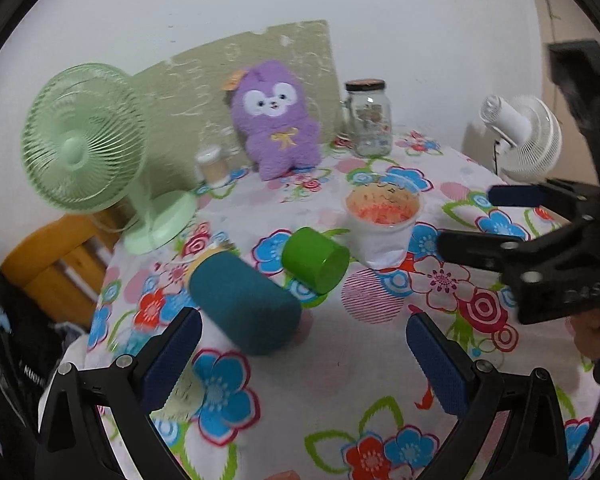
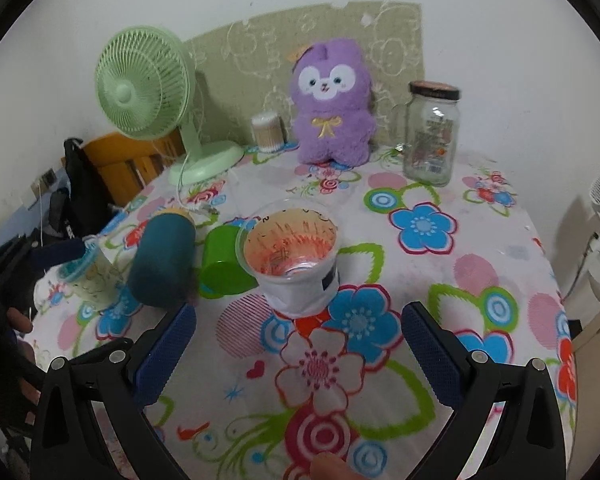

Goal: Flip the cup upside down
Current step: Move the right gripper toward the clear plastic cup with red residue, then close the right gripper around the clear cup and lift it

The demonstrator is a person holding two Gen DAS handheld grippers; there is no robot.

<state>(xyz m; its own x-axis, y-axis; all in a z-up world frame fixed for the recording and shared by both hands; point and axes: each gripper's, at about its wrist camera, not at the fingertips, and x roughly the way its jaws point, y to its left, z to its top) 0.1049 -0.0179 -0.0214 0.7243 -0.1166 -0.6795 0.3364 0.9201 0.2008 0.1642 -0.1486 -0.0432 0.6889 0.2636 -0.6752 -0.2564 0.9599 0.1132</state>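
Note:
A clear plastic cup [image 2: 290, 256] with orange stains inside and a white sleeve stands upright, mouth up, on the floral tablecloth [image 2: 480, 280]. It also shows in the left wrist view [image 1: 382, 226]. My right gripper [image 2: 298, 344] is open and empty, just in front of the cup, not touching it. My left gripper [image 1: 304, 354] is open and empty, in front of a teal cylinder [image 1: 244, 300] lying on its side. The right gripper also shows in the left wrist view [image 1: 476, 216], beside the cup.
A green cup [image 1: 316, 260] lies on its side between the teal cylinder and the stained cup. A green fan [image 1: 84, 136], a purple plush toy [image 1: 276, 120], a glass jar [image 1: 370, 118] and a cotton-swab tub [image 2: 267, 130] stand at the back. A white fan [image 1: 524, 136] stands right.

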